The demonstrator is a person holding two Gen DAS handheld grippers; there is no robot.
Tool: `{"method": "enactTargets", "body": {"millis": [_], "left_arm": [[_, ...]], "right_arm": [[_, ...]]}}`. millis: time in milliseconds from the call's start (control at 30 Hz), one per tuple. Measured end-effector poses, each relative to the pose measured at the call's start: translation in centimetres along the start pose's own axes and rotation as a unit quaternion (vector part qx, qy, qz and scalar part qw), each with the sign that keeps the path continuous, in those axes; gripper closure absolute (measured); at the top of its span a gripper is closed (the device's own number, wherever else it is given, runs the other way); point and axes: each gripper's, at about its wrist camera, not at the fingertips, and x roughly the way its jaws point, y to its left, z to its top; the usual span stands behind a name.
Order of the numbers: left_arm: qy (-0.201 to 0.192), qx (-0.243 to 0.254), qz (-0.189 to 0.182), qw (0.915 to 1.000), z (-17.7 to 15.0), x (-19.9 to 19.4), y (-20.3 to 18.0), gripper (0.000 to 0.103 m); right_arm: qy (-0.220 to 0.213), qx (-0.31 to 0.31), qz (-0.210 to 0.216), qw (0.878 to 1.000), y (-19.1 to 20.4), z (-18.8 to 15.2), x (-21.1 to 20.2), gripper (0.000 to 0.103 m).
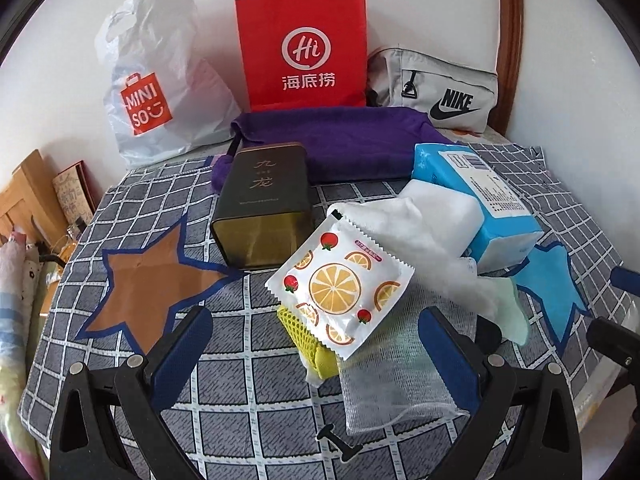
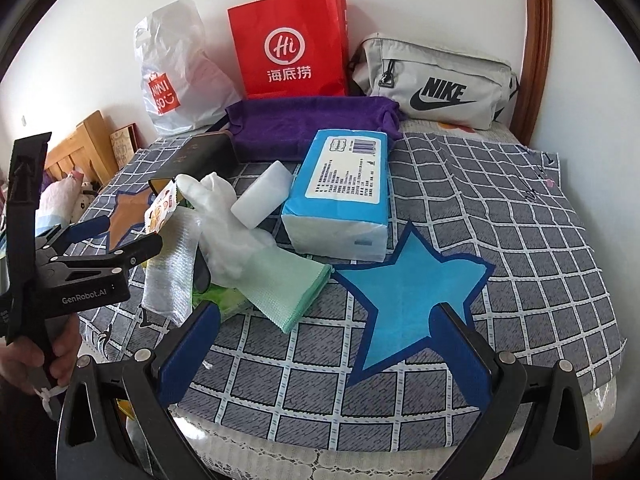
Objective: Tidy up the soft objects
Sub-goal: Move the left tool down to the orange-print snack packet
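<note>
A heap of soft things lies mid-table on the checked cloth (image 2: 500, 208). It holds a blue tissue pack (image 2: 340, 196), a white foam block (image 2: 264, 192), a white glove with a green cuff (image 2: 256, 256), a fruit-print sachet (image 1: 336, 292), a yellow mesh piece (image 1: 298, 322) and a clear netted wrap (image 1: 396, 384). Behind them lies a folded purple towel (image 1: 340, 140). My left gripper (image 1: 316, 356) is open, its fingers on either side of the sachet and wrap, touching nothing. My right gripper (image 2: 326, 356) is open and empty over the blue star patch (image 2: 408, 292).
A dark tin box (image 1: 264, 200) lies left of the heap. Against the back wall stand a white Miniso plastic bag (image 1: 160, 80), a red paper bag (image 1: 304, 48) and a grey Nike pouch (image 1: 436, 88). A hand (image 2: 52, 352) holds the left gripper. The table's front edge is close below.
</note>
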Motion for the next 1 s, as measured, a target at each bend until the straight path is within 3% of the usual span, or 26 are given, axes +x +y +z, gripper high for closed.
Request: {"method": "enactTargets", "body": {"millis": [367, 433, 600, 667, 700, 867, 1000], "left_arm": [[-0.024, 0.038, -0.07, 0.9965, 1.9, 2.0, 1.2, 0.001], [-0.022, 0.05, -0.075, 0.9957, 1.9, 2.2, 1.0, 0.008], [-0.027, 0.029, -0.095, 0.9947, 1.8, 1.7, 2.1, 0.052], [-0.027, 0.018, -0.097, 0.9948, 1.8, 1.4, 2.7, 0.057], [-0.026, 0.013, -0.101, 0.9945, 1.7, 1.4, 3.1, 0.066], [-0.009, -0.005, -0.105, 0.9944, 1.2, 1.6, 4.2, 0.068], [0.002, -0.01, -0.085, 0.9963, 0.6, 2.2, 4.9, 0.068]], "right_arm": [[0.018, -0.008, -0.006, 1.0, 0.7, 0.6, 1.6, 0.001], [0.022, -0.008, -0.005, 1.0, 0.9, 0.7, 1.8, 0.001], [0.018, -0.009, -0.002, 1.0, 1.5, 1.3, 1.4, 0.001], [0.015, -0.01, -0.001, 1.0, 1.8, 1.6, 1.3, 0.001], [0.015, -0.011, -0.001, 1.0, 2.0, 1.8, 1.4, 0.001], [0.024, -0.019, 0.002, 1.0, 2.7, 2.2, 2.2, 0.001], [0.03, -0.021, 0.005, 0.999, 3.1, 2.3, 2.6, 0.001]]}}
